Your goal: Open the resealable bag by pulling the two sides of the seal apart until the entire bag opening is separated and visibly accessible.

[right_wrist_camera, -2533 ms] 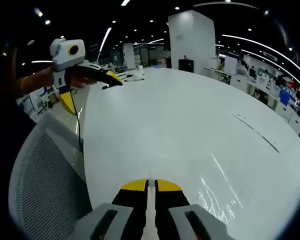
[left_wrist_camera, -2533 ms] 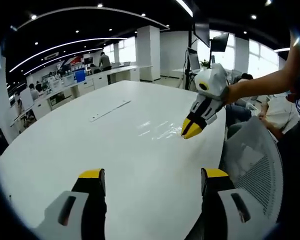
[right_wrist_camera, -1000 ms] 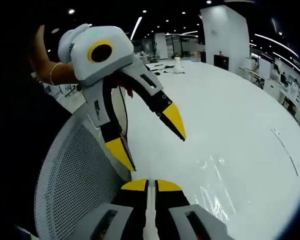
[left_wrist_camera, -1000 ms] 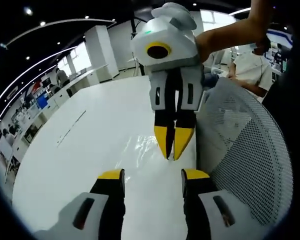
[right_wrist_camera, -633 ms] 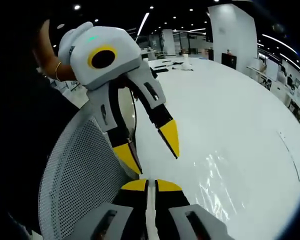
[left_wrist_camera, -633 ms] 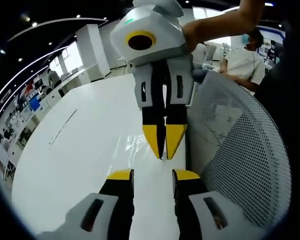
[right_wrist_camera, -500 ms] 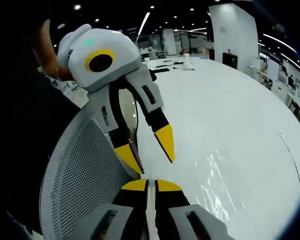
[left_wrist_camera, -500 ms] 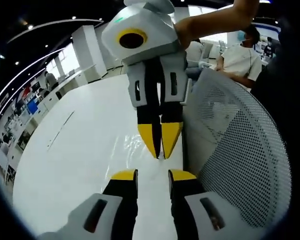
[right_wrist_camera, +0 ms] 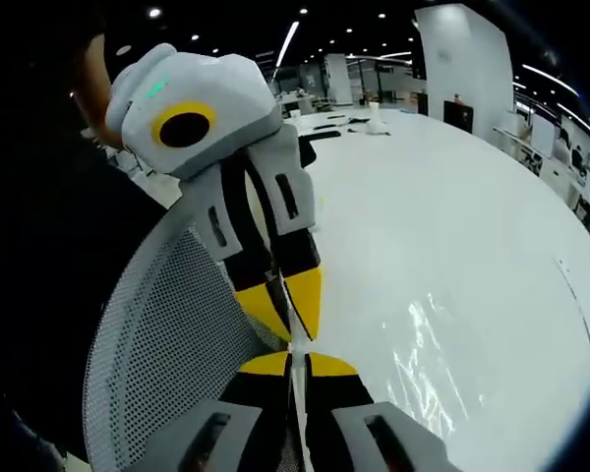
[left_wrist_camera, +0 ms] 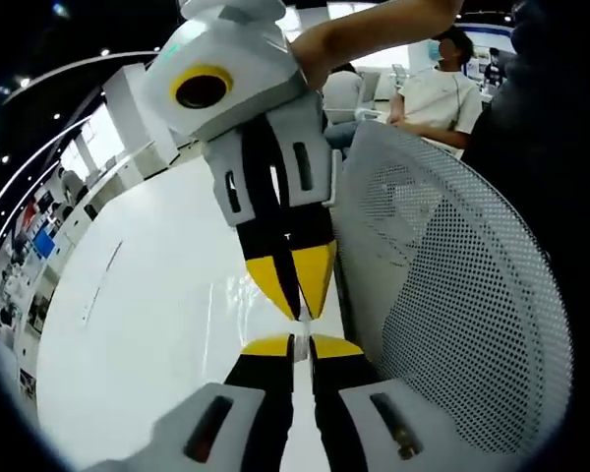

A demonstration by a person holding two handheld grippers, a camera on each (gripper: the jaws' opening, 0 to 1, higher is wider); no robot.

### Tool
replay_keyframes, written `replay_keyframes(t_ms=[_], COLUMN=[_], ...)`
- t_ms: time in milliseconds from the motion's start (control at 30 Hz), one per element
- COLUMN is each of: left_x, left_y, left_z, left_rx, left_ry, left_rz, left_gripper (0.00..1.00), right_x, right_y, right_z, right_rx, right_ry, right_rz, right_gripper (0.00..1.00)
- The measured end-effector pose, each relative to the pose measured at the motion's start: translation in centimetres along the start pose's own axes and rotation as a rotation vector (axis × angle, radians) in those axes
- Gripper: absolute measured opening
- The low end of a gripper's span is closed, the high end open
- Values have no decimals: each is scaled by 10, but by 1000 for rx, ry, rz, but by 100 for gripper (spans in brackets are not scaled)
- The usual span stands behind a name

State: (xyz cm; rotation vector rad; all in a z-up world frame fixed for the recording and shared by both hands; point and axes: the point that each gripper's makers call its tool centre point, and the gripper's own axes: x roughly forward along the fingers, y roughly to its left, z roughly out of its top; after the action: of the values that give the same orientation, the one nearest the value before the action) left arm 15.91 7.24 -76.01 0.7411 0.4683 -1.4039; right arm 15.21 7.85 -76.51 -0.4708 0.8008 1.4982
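The clear resealable bag point(right_wrist_camera: 435, 356) lies on the white table point(right_wrist_camera: 452, 197) and shows mostly as glints. Its near edge rises as a thin pale strip into my right gripper point(right_wrist_camera: 297, 364), which is shut on it. My left gripper point(right_wrist_camera: 283, 293) comes down from the upper left, tip to tip with the right one, its yellow jaws shut on the same strip. In the left gripper view my left gripper point(left_wrist_camera: 297, 346) is shut at the bottom, and the right gripper point(left_wrist_camera: 293, 292) hangs just above it, also shut. How far the seal is parted is hidden by the jaws.
A white mesh chair back point(left_wrist_camera: 452, 295) stands close beside both grippers at the table edge point(right_wrist_camera: 167, 334). A seated person point(left_wrist_camera: 428, 93) is behind it. Small objects point(right_wrist_camera: 374, 123) sit at the table's far end. The table point(left_wrist_camera: 147, 324) stretches away into an open office.
My left gripper's jaws have gone from wide open to shut. The two grippers have drawn together until their tips meet over the table edge. The right gripper stayed shut.
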Motion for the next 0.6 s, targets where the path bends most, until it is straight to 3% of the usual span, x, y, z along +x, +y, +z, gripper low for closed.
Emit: replay_keyframes(t_ms=[167, 600], left_x=[0, 0], left_y=[-6, -1], left_z=[-1, 0], left_rx=[52, 29], left_ry=[12, -16], left_rz=[-36, -57], left_gripper=[0, 0], right_x=[2, 6], right_y=[4, -1], right_z=[0, -2], right_rx=[-16, -170], right_ry=[2, 31], right_rz=[1, -125], right_gripper=[1, 0])
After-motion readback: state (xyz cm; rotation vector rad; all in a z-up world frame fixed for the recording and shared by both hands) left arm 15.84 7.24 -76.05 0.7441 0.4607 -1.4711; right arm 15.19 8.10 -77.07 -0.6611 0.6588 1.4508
